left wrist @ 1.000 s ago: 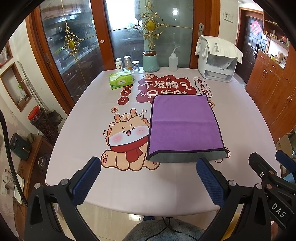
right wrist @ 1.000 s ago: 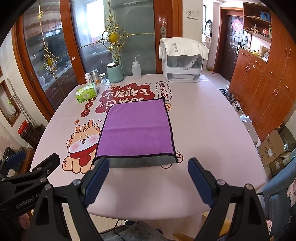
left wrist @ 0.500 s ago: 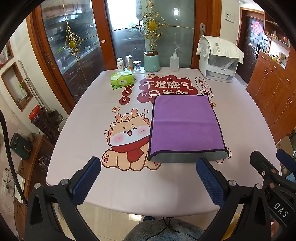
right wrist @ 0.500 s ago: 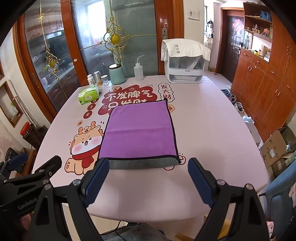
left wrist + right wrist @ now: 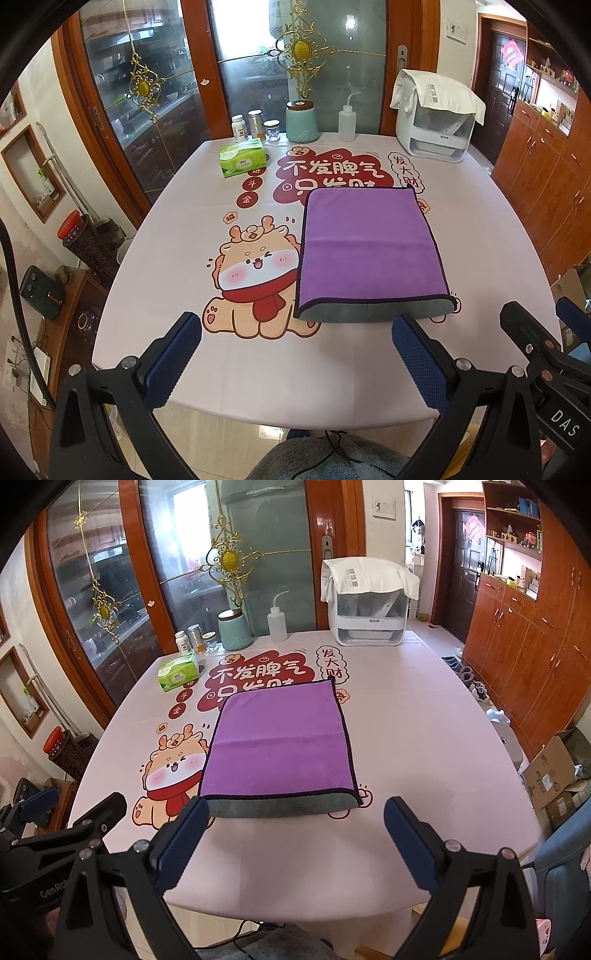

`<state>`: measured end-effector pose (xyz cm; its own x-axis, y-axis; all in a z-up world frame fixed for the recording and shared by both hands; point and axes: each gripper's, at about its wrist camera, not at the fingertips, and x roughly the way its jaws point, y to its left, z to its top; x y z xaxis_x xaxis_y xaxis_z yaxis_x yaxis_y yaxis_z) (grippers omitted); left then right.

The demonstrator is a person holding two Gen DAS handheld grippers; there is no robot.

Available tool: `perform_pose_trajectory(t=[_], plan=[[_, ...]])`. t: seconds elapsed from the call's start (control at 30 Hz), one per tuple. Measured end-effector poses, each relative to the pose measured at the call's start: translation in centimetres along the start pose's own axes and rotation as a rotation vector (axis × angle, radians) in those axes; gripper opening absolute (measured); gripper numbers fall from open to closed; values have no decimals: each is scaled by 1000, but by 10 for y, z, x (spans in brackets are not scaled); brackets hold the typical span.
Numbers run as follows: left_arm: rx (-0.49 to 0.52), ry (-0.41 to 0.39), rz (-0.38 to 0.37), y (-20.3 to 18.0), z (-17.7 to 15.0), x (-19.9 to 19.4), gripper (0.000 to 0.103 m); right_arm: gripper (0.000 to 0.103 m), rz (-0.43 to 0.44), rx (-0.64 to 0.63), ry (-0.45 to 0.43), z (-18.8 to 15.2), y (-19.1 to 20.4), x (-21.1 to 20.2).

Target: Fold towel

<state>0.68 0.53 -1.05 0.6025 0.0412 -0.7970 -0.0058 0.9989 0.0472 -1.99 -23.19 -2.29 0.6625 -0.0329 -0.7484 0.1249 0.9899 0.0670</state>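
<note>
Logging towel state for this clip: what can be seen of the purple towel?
The purple towel lies flat on the table, folded once, with a grey underlayer showing along its near edge. It looks like soft microfibre with dark stitched edging and a faint crease across the middle. It partly covers the red printed lettering. Neither gripper touches it.

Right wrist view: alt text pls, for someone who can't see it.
A purple towel, folded so a gray strip of its underside shows along the near edge, lies flat on a pale table printed with a cartoon deer. The open right gripper hangs over the near table edge, short of the towel. A green tissue box, jars and a squeeze bottle line the far side.
</note>
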Motion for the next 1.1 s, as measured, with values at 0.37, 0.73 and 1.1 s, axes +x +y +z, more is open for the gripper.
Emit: perform_pose_trajectory(t=[0.37,0.73,1.1], plan=[[-4,4,1,0,-5,1,103,97,-1,-3,3,-1,-1,-3],[-8,22,-5,0,-10,-1,103,97,-7,-7,7,-3,0,-4],[-7,35,-16,-3,-12,-3,103,97,-2,-15,18,-12,-1,-6]])
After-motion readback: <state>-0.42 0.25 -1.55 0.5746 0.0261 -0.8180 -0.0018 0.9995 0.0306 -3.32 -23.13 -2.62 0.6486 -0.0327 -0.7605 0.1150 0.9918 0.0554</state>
